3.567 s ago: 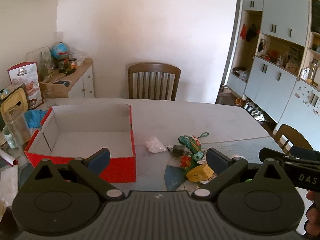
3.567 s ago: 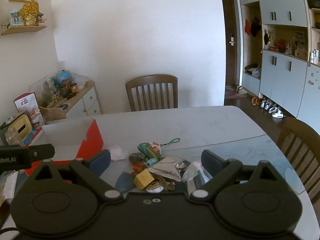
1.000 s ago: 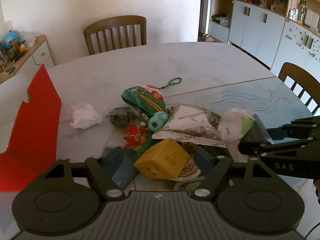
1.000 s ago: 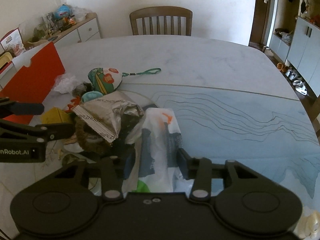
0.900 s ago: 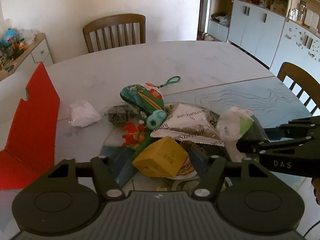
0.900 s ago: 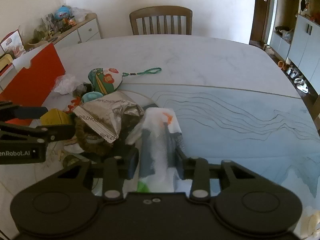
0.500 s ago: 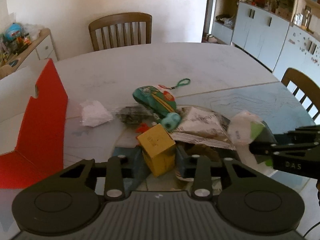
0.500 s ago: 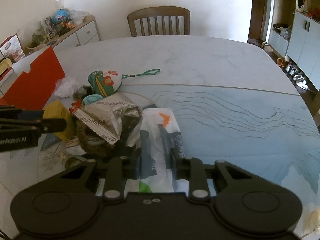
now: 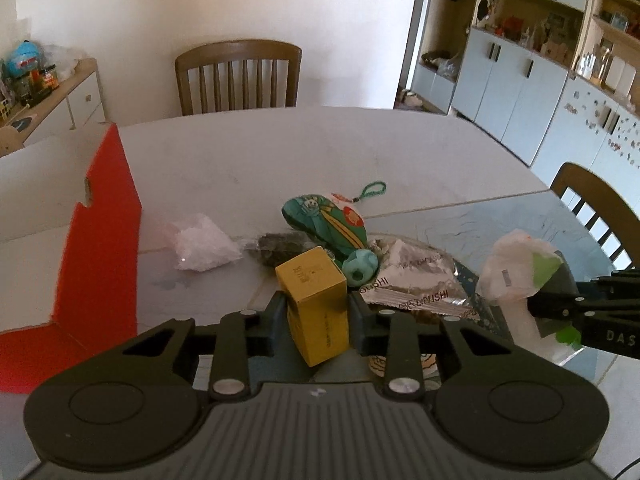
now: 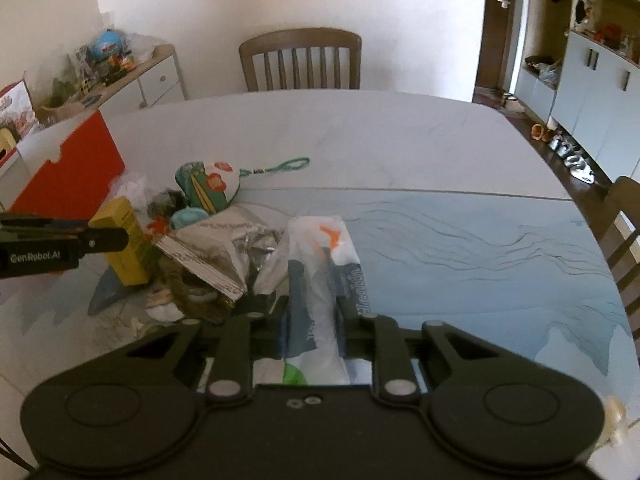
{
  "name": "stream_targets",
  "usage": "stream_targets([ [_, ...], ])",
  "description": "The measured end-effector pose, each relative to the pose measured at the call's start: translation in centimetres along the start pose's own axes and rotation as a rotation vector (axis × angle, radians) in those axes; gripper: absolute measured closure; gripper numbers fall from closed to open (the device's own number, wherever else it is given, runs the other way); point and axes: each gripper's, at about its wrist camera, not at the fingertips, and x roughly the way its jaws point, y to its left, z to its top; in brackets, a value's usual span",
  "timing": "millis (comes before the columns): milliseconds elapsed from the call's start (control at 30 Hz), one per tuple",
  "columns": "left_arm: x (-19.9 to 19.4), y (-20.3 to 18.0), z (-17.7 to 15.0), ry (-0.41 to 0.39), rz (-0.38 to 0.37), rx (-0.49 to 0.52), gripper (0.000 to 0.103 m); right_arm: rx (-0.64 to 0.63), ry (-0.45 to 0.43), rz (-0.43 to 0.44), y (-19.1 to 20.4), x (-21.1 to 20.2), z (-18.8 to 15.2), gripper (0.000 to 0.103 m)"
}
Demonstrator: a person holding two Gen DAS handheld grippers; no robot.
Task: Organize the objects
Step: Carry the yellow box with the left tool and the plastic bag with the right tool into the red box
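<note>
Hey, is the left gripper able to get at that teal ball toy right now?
Probably not as things stand: the left gripper is shut on the yellow box, and that box sits right in front of the teal ball toy.

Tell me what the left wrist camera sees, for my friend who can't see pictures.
The left gripper is shut on a yellow box, pinched between its two black fingers above a pale table. A red box stands on the left. On the right, the right gripper holds a white plastic packet.
</note>
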Motion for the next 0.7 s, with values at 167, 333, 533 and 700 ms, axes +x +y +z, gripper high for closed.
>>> stream_targets([
  [167,-2.3,1.5,0.6,-0.027,-0.038,-0.025,0.071,-0.016,-0.032,0.010,1.7,-2.0,0.8,0.083],
  [333,-5.2,3.7,1.7,-0.058,-0.059,-0.045,0.071,-0.037,-0.063,0.036,4.1,-3.4,2.6,0.083],
  [533,-9.0,7.6,3.4,-0.087,-0.059,-0.080,0.071,-0.076,-0.099,0.108,8.2,-4.5,5.4,0.083],
  [700,-11.3,11.7,5.1,-0.086,-0.042,-0.126,0.071,-0.128,-0.131,0.172,12.9,-4.4,7.8,0.083],
])
